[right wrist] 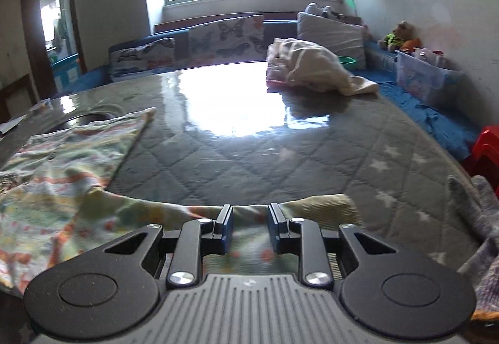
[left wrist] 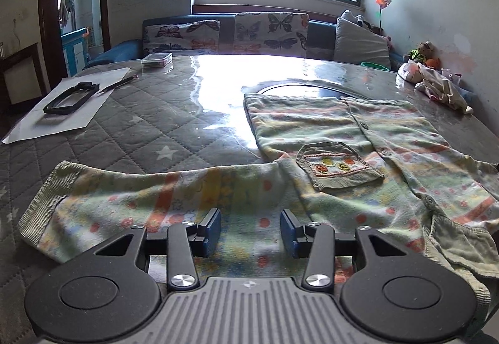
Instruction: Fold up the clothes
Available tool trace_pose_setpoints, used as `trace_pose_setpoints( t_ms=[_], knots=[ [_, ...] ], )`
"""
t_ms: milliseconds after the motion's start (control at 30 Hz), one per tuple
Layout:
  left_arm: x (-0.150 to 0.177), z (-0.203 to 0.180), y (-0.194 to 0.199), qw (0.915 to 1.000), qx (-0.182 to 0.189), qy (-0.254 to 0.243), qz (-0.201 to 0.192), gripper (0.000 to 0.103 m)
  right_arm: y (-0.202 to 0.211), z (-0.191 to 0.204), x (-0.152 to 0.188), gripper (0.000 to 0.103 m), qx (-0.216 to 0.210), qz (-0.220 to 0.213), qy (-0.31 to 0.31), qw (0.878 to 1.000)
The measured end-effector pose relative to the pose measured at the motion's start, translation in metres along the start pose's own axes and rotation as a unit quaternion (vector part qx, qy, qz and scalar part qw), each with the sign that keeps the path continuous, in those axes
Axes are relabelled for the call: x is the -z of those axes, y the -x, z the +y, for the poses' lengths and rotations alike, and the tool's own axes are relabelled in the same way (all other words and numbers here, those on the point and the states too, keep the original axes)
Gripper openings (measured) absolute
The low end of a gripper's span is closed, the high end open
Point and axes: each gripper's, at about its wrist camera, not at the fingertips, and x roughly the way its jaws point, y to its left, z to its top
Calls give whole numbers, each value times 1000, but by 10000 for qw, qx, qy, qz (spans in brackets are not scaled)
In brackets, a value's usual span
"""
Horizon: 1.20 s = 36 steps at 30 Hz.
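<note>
A small striped, pastel child's cardigan [left wrist: 358,138] with a chest pocket [left wrist: 338,166] lies flat on the table, front side up. Its left sleeve [left wrist: 149,200] stretches out to the left. My left gripper [left wrist: 250,228] is open, hovering just above the middle of that sleeve. In the right wrist view the cardigan's body [right wrist: 62,163] lies at the left and its right sleeve [right wrist: 280,213] runs under my right gripper [right wrist: 249,227], which is open over the sleeve near the ribbed cuff [right wrist: 324,206].
The table [left wrist: 174,113] has a grey quilted star cover under glossy plastic. A white sheet with a black frame [left wrist: 70,97] and a clear box [left wrist: 156,59] sit far left. A crumpled pile of clothes [right wrist: 308,66] lies at the far right. A sofa stands behind, a red stool [right wrist: 486,147] at right.
</note>
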Motion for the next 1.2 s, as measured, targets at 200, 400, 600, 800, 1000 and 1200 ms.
trace_pose_setpoints(
  t_ms=[200, 400, 600, 800, 1000, 1200],
  knots=[
    [1, 4, 0, 9999, -104, 12, -32, 50, -1, -17, -2, 22, 346, -8, 35, 9994],
    [3, 21, 13, 9993, -294, 198, -113, 50, 6, -11, -1, 26, 290, -74, 56, 9995],
    [4, 54, 16, 9960, -600, 650, -114, 50, 23, 6, 6, 40, -13, -112, 215, 9997],
    [9, 88, 16, 9905, -1054, 881, -101, 50, 25, 6, 13, 47, 20, 1, 143, 9999],
    [-3, 109, 15, 9860, -1337, 988, -96, 51, 26, 5, 14, 52, 101, 44, 148, 9998],
    [-27, 100, -6, 9892, -1217, 808, -106, 51, 24, 9, 13, 55, 114, 60, 174, 9998]
  ],
)
